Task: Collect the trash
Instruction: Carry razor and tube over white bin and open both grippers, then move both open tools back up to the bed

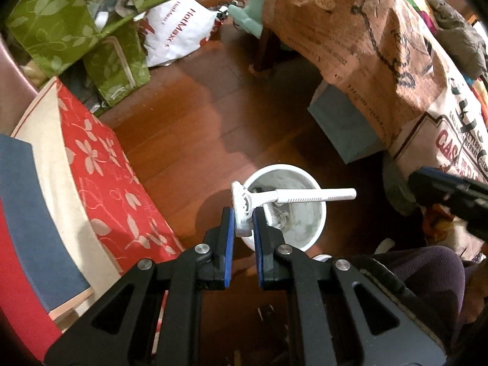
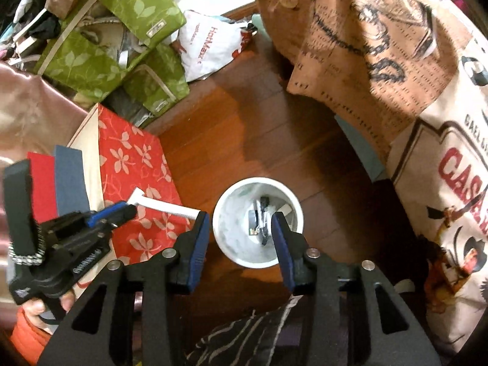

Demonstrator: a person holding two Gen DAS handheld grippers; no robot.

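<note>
A white disposable razor (image 1: 276,197) is clamped by its head between the blue pads of the left hand-held gripper (image 1: 244,222), with the handle pointing to the right across the mouth of a small white bin (image 1: 317,213) that stands on the wooden floor (image 1: 183,116). The razor is held above the bin's rim, not inside it. In the right wrist view, the right hand-held gripper (image 2: 241,231) is seen with its fingers set wide apart and nothing between them, hovering over the same bin (image 2: 225,210), in which a few small dark and white scraps (image 2: 260,216) are visible at the bottom. The left hand-held gripper (image 2: 122,210) is also caught in that view at the left, with the razor (image 2: 164,206) projecting from it over a red box with a white flower print (image 2: 137,158). Green leaf-patterned storage boxes (image 1: 61,21) and a white plastic bag (image 1: 180,30) are seen farther back on the floor, and a printed cloth (image 1: 381,45) hangs at the right.
</note>
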